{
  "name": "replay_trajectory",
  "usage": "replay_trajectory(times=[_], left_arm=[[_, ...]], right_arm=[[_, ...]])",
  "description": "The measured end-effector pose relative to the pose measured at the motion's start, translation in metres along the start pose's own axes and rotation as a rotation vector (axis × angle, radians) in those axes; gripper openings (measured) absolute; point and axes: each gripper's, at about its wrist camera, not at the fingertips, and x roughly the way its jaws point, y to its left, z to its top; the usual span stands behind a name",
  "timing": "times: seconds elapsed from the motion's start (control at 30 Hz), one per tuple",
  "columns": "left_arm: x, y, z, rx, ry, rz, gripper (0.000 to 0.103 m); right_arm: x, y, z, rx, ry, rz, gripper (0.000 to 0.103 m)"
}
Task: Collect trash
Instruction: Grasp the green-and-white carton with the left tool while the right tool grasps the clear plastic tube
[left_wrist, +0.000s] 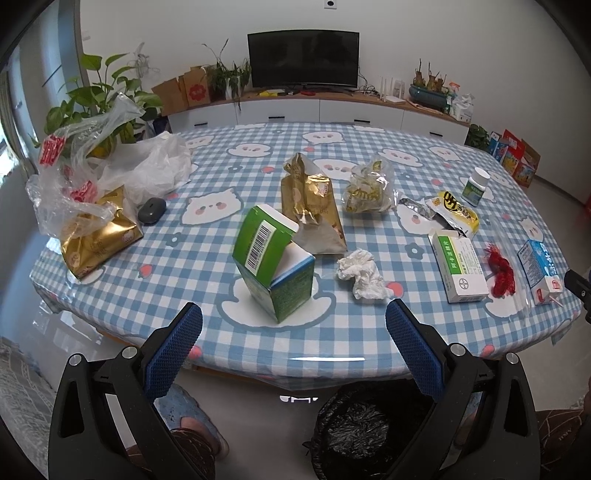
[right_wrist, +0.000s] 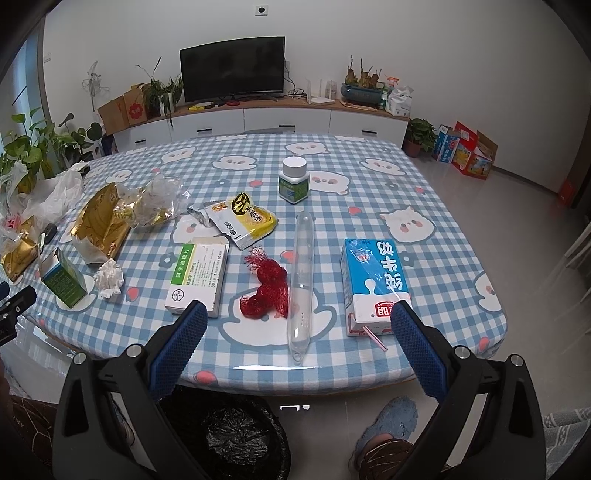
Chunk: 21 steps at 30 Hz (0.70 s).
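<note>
Trash lies on a blue checked table (left_wrist: 229, 339). My left gripper (left_wrist: 293, 314) is open and empty, just short of an open green carton (left_wrist: 273, 264); a crumpled tissue (left_wrist: 362, 275) lies to its right. My right gripper (right_wrist: 299, 317) is open and empty, near a red net (right_wrist: 266, 288) and a clear plastic tube (right_wrist: 301, 284). A white-green medicine box (right_wrist: 197, 275) and a blue milk carton (right_wrist: 373, 284) flank them. Gold bags (left_wrist: 312, 203), a yellow wrapper (right_wrist: 245, 219) and a pill bottle (right_wrist: 293, 179) lie farther back.
A bin with a black liner (left_wrist: 354, 435) stands on the floor below the table's near edge, also in the right wrist view (right_wrist: 236, 439). Plastic bags (left_wrist: 107, 166) and a grey case (left_wrist: 151, 210) sit at the table's left. A TV cabinet stands behind.
</note>
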Motion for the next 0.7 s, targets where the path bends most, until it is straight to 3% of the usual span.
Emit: replay_trajectory(times=[0.33,0.53,0.7], left_arm=[[0.04,0.019,0.021,-0.014,0.042,0.018,0.097],[0.069,0.031,0.027,-0.035,0.083,0.015,0.095],[0.084,0.031,0.025,-0.043,0.118,-0.016,0.094]], right_arm=[[0.036,0.012,0.047,-0.023,0.046,-0.059,0.089],[0.09,0.006,0.086,-0.027,0.172,-0.088,0.078],[0.133,0.006,0.098,-0.033,0.276,-0.123,0.068]])
